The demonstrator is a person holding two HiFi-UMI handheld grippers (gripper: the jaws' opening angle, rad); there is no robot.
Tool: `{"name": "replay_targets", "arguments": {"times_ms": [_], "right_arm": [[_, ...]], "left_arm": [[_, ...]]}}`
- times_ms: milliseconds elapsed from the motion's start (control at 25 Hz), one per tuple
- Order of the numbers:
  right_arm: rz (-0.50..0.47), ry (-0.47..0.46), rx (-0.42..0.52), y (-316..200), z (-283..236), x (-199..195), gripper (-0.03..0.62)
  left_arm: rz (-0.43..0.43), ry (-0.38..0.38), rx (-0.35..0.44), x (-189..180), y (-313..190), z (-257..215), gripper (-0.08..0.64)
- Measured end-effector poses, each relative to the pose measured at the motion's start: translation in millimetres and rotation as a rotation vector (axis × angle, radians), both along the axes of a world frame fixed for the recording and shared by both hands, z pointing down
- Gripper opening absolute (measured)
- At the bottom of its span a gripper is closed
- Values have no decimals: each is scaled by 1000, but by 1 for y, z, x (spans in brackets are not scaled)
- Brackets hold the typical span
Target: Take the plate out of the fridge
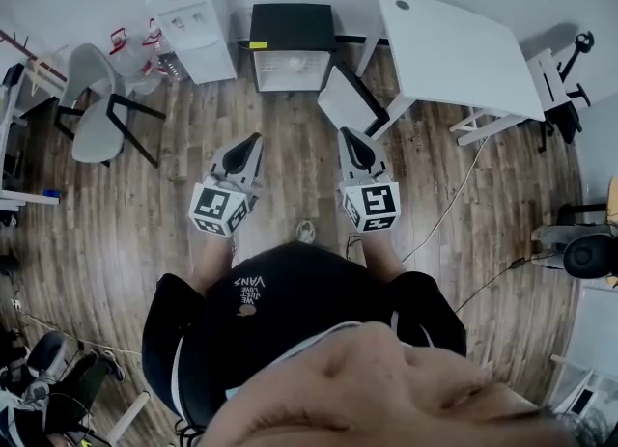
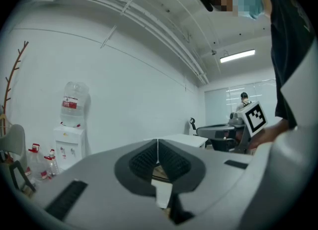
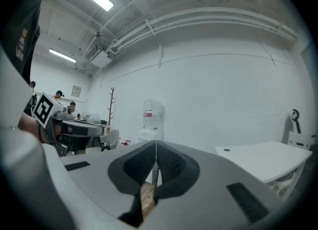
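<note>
With the left tongs [image 1: 254, 138] and right tongs [image 1: 348, 132] both closed tight on nothing and pointed level at the mini fridge [image 1: 292, 22], whose door [image 1: 346, 99] stands open, the person seems to be approaching the plate [image 1: 294, 65], apparently the pale round shape inside.

Black-topped white fridge [image 1: 293, 26], brown wood-grain floor [image 1: 126, 215], white table [image 1: 454, 49]

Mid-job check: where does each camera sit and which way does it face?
Head view: on the person's head, steeply down at floor and fridge; shows torso, left gripper, right gripper.
Left gripper view: on left gripper, level toward the wall; shut fingers, right gripper at right.
Right gripper view: on right gripper, same wall; shut fingers, left gripper at left.
Shared: dispenser and table in all three.
</note>
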State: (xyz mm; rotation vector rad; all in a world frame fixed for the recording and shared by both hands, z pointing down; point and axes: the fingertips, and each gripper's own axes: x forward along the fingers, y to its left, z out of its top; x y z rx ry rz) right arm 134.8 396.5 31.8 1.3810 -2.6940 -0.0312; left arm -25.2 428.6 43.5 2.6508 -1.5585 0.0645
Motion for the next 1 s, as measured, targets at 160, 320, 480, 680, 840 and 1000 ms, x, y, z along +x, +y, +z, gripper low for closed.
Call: {"name": "replay_targets", "arguments": {"times_ms": [160, 320, 480, 680, 840, 1000], "right_arm": [[-19, -3, -13, -29, 4, 11, 11], [-48, -3, -31, -49, 12, 14, 12], [-62, -1, -51, -69, 20, 9, 12], [-43, 7, -66, -99, 27, -5, 12], [-19, 0, -70, -124, 23, -21, 12], [10, -14, -60, -151, 17, -41, 12]], "left_arm": [[-27, -5, -6, 7, -23, 1, 17], [-53, 4, -26, 10, -40, 7, 17], [-64, 0, -37, 6, -61, 11, 17], [-56, 7, -43, -9, -93, 16, 17], [-27, 16, -51, -20, -122, 16, 17], [18, 9, -39, -33, -154, 9, 17]]}}
